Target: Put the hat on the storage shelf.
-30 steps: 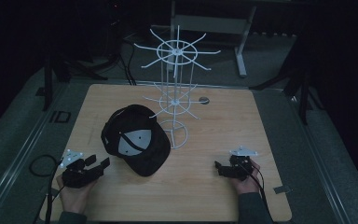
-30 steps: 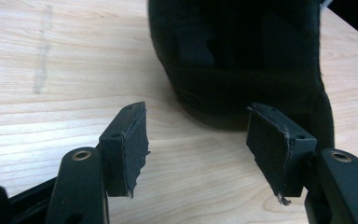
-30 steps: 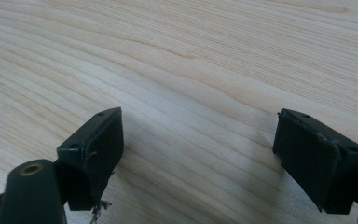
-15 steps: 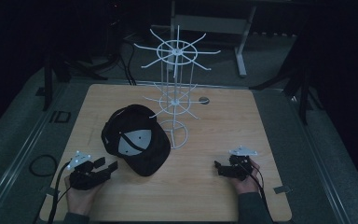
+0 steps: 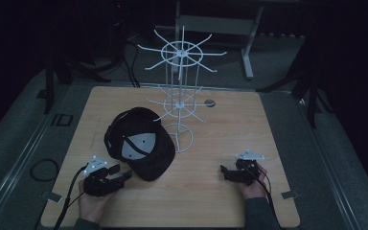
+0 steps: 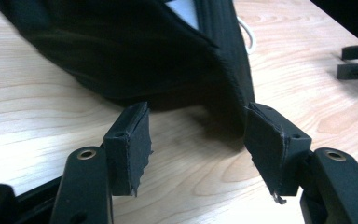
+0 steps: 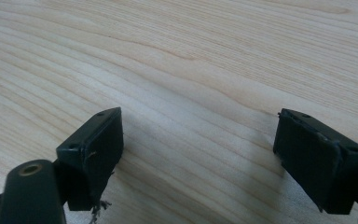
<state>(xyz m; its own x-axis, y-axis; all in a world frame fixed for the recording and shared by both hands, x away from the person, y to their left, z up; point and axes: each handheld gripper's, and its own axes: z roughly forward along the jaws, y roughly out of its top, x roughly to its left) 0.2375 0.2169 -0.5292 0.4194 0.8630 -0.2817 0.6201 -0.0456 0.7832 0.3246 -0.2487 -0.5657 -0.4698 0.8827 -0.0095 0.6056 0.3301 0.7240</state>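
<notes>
A black cap [image 5: 141, 143] with a pale lining lies upside down on the wooden table [image 5: 206, 201], left of centre. My left gripper [image 5: 122, 173] lies low at the front left, pointing at the cap's near edge. In the left gripper view the cap [image 6: 121, 46] sits just past the tips of my left gripper [image 6: 198, 112]. Its jaws have just been closing a little, still stand apart, and nothing is between the pads. My right gripper [image 5: 225, 171] rests at the front right, and in its own view my right gripper [image 7: 198, 114] is open over bare wood.
A tall white wire display rack [image 5: 179, 103] with two tiers of hooks stands behind the cap on a ring base. A small dark round disc [image 5: 210, 102] lies near the table's far edge. Dark floor and stands surround the table.
My left gripper has slid right along the table's front toward the cap's near edge. The right gripper and the cap have stayed put.
</notes>
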